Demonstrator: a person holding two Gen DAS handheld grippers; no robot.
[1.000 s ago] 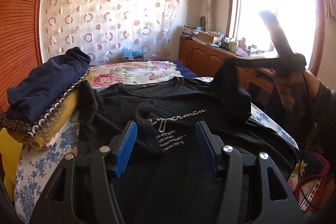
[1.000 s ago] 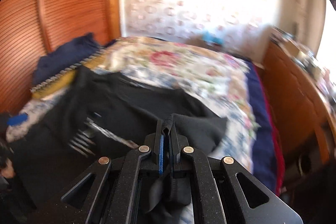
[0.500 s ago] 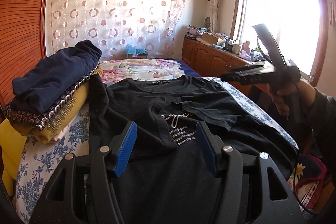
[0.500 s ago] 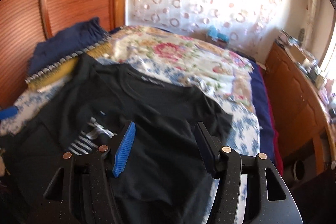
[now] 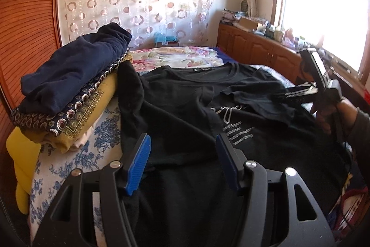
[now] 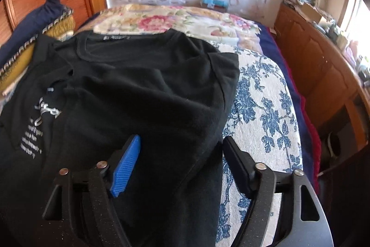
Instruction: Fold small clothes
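Observation:
A black T-shirt (image 5: 185, 108) with white lettering lies face up on the bed, both sleeves folded in over the chest. My left gripper (image 5: 182, 142) hovers open over its lower left part, with nothing pressed between the blue pads. My right gripper (image 6: 181, 142) hangs low over the shirt's (image 6: 138, 85) right side edge. Its jaws are opening; the shirt's edge lies under the gap and the pads do not touch it. In the left wrist view a hand (image 5: 333, 112) holds that gripper at the right side of the shirt.
A stack of folded clothes (image 5: 69, 85), navy on top of yellow, sits at the shirt's left against a wooden wall. The blue-flowered bedcover (image 6: 261, 108) shows to the right of the shirt. A wooden cabinet (image 5: 254, 48) runs under the window beyond the bed.
The right gripper let go of the black sleeve, opened wide and dropped toward the shirt's right edge. The sleeve now lies flat on the chest. The left gripper moved slightly forward and down, still open.

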